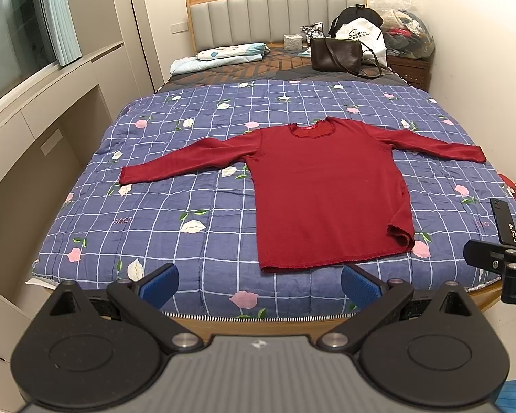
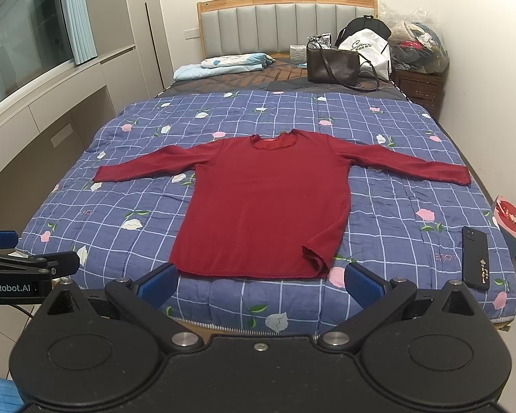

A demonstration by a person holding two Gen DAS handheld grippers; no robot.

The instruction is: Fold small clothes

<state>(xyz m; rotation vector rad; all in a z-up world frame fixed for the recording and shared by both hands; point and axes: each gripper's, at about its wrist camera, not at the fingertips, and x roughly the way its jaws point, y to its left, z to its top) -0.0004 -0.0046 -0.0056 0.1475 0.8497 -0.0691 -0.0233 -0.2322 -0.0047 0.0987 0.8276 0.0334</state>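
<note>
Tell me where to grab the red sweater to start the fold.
Take the sweater by its sleeve cuffs, left gripper on the left cuff, right gripper on the right cuff, each from the outer side. Both sleeves lie flat and spread wide, so the cuffs are probably the freest edges.

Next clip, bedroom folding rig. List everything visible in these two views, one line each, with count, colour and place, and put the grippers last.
sweater: one, dark red, spread flat on the quilt with both sleeves out.
quilt: one, blue checked with flowers, covering the bed.
phone: one, black, on the quilt near the foot, right of the sweater.
handbag: one, dark brown, near the headboard.
folded bedding: one pile, light blue and white, at the head, left side.
headboard: one, grey padded, wood frame.
white bag: one, behind the handbag.
nightstand: one, dark wood, right of the bed, bagged clothes on top.
left gripper: open, holding nothing.
right gripper: open, holding nothing.
</note>
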